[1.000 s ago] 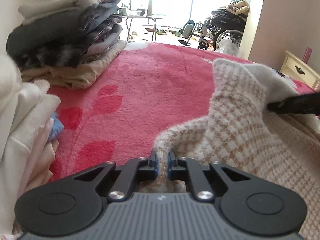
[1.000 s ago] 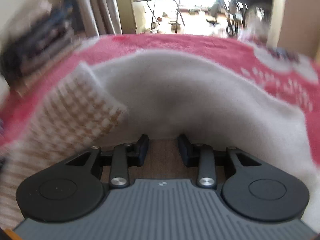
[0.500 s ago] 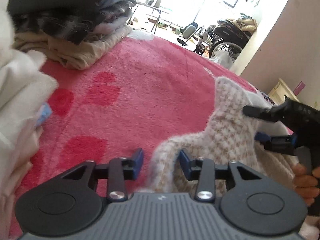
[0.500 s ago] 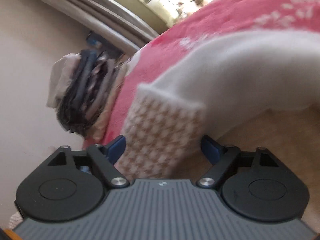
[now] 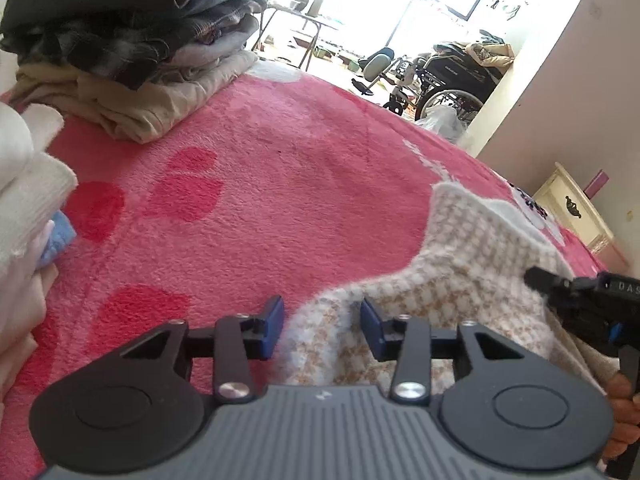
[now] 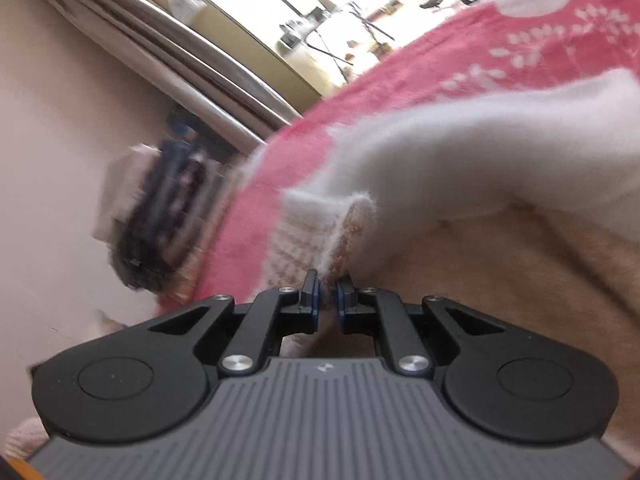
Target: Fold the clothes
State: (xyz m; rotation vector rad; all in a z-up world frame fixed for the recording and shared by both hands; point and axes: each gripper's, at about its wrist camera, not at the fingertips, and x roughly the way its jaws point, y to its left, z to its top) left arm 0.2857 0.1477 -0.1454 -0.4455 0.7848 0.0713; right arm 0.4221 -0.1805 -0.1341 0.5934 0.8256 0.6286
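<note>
A fuzzy beige-and-white checked garment (image 5: 480, 272) with a white fleece lining (image 6: 460, 148) lies on the pink bed cover (image 5: 280, 160). My left gripper (image 5: 322, 312) is open; the garment's checked edge lies loose between its blue pads. My right gripper (image 6: 327, 284) is rolled to one side. Its jaws are closing tight on a folded checked corner (image 6: 312, 232), and the pads pinch it. From the left wrist view, the right gripper (image 5: 538, 278) comes in over the garment's right side, held by a hand (image 5: 624, 400).
A tall stack of folded dark and beige clothes (image 5: 132, 40) stands at the bed's far left, blurred in the right wrist view (image 6: 160, 216). A pile of white and pale clothes (image 5: 24, 200) sits close on the left. A cream nightstand (image 5: 576, 216) and a wheelchair (image 5: 452, 80) stand beyond the bed.
My left gripper let go of the checked edge and opened. My right gripper rolled, came to the checked corner with jaws wide, then shut on it.
</note>
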